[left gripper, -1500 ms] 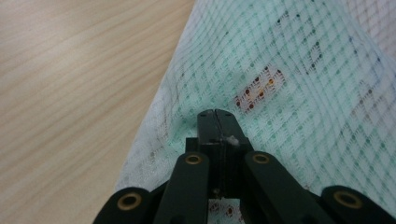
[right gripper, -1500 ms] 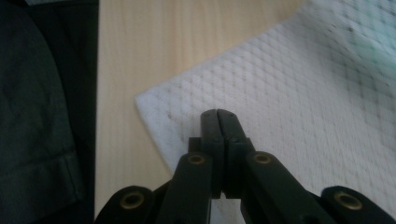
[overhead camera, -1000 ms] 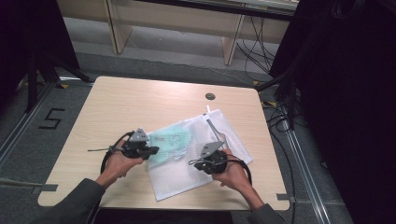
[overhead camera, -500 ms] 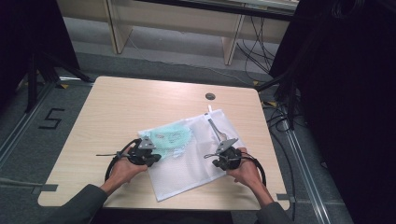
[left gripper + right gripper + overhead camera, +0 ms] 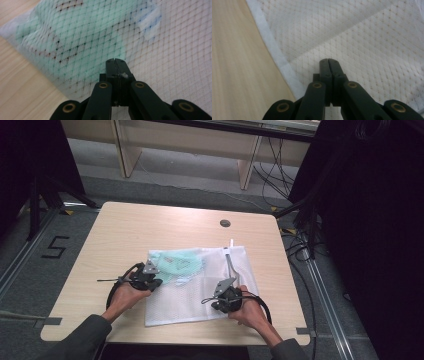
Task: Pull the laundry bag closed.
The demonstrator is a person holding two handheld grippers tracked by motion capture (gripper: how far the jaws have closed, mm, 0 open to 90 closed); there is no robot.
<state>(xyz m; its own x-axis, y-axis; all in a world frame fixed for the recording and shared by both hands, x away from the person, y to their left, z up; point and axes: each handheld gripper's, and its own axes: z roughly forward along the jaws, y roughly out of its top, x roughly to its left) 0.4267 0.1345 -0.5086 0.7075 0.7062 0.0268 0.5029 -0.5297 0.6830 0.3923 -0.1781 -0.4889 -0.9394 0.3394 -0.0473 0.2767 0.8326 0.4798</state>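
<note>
A white mesh laundry bag (image 5: 200, 290) lies flat on the pale wooden table (image 5: 150, 227), with a mint-green garment (image 5: 177, 262) showing through its netting in the far left corner.

The left gripper (image 5: 150, 279) rests at the bag's left edge, held in the person's left hand (image 5: 125, 292). In the left gripper view its two black jaws are pressed together with nothing between them (image 5: 115, 61); the mesh bag (image 5: 150, 50) spreads just ahead of and under the tips, and the green garment (image 5: 82, 37) sits ahead and to the left of them beneath the netting. Bare table (image 5: 22, 82) lies to the left of the jaws.

The right gripper (image 5: 226, 292) sits over the near right part of the bag, held in the person's right hand (image 5: 250, 312). In the right gripper view its jaws are also closed tight on each other, holding nothing (image 5: 328, 60). The white mesh (image 5: 362, 37) fills the area ahead of and to the right of the tips, the bag's plain hemmed edge (image 5: 274, 52) runs diagonally just to their left, and the wooden tabletop (image 5: 234, 62) lies beyond that edge. Whether the tips touch the fabric cannot be told.

The bag's zipper strip (image 5: 229, 262) runs away from the right gripper toward the far side of the table.
</note>
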